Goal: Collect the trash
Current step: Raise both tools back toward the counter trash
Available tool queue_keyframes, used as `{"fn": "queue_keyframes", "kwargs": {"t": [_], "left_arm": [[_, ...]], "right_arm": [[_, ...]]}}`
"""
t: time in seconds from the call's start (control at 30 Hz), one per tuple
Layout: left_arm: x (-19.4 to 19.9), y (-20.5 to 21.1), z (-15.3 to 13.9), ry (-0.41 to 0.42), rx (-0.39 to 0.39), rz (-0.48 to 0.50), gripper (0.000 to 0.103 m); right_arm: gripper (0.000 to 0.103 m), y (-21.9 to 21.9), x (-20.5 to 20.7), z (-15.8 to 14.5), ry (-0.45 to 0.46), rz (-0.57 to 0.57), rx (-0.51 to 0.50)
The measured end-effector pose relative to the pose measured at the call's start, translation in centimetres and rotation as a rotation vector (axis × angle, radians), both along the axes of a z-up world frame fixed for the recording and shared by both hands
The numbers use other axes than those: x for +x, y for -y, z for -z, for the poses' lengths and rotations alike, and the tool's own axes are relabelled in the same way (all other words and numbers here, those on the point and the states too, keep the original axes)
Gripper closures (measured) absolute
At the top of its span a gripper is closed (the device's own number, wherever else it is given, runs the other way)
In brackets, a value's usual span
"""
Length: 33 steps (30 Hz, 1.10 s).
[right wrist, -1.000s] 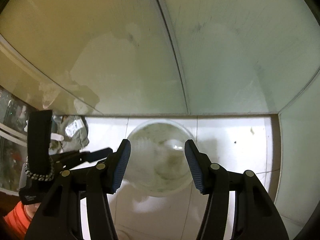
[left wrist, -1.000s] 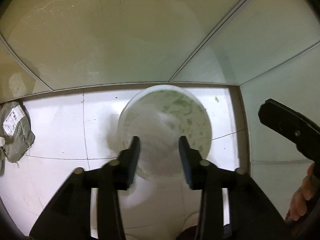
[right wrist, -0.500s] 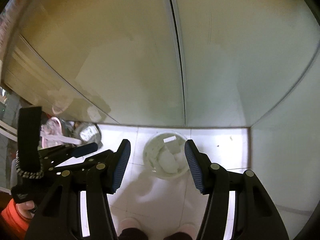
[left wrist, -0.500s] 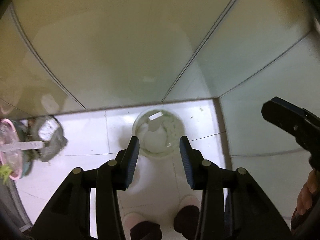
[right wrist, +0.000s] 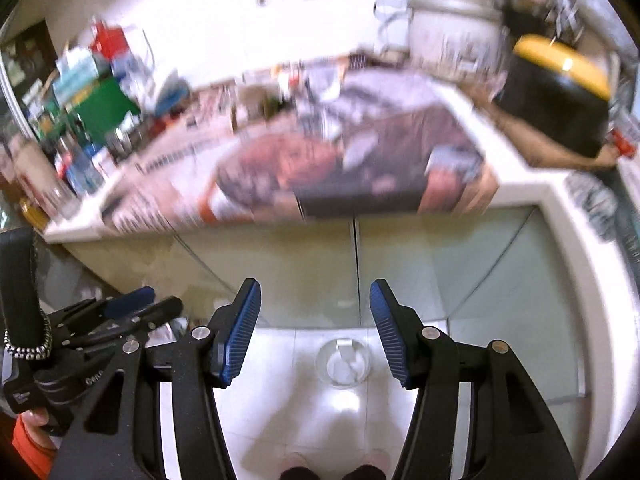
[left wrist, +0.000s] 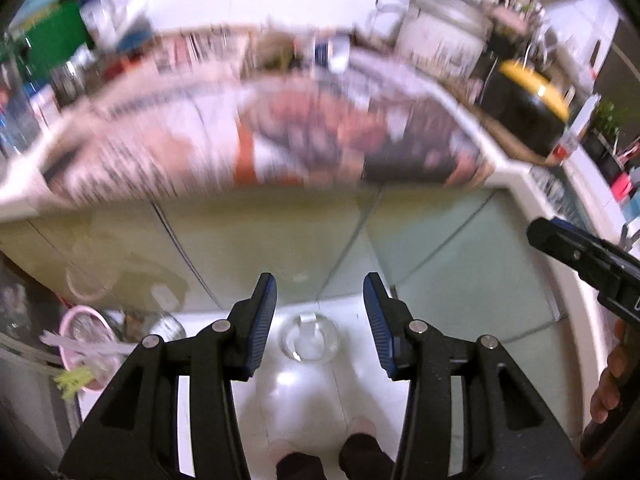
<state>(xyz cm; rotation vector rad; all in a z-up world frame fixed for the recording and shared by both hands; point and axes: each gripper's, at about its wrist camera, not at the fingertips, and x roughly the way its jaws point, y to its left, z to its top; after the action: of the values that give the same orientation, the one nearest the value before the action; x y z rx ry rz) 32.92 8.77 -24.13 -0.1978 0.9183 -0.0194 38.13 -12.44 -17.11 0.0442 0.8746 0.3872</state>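
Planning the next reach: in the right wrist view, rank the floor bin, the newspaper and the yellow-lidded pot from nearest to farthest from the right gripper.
1. Bin, on the floor between the right gripper's fingers.
2. Newspaper, on the counter's front edge.
3. Yellow-lidded pot, back right on the counter.

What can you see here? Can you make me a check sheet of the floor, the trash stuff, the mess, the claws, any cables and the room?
Surface: white tiled floor, glossy, with a light glare.
Job's things: clear round bin on the floor by the cabinet doors, pale scraps inside.
Clutter: newspaper spread on the counter; black pot with yellow lid; pink bowl on the floor at left.
Claws: left claw open and empty, jaws have just been opening; right claw open and empty.
Cables: nothing seen.
Surroundings: blurred kitchen; the person's shoes behind the bin.
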Motion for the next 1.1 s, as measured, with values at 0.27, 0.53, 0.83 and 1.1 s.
{"fn": "queue_keyframes", "kwargs": {"t": [0.27,0.53,0.83,1.1], "left_arm": [[-3.8,-2.5,-11.9,0.216,0.013,-0.006,0.047],[-5.5,-3.6,-18.1,0.368,0.031,-0.003,0.032],[-0.4,-2.6,-20.2,0.431,0.07,-0.054,0.014],[9.0,-0.5,-19.6,0.376,0.095,-0.151,0.014]], "right_arm": [[0.039,-4.4,-3.8,-6.9,0.186,0.066,0.028],[0.018,-5.0,-5.3,-11.8,0.347,0.096,0.022],[0.014,-2.7,-0.6,-13.4,0.424,0.094,0.054],[0.014,0.8,7.9,-13.9,0.407,0.033,0.045]]}}
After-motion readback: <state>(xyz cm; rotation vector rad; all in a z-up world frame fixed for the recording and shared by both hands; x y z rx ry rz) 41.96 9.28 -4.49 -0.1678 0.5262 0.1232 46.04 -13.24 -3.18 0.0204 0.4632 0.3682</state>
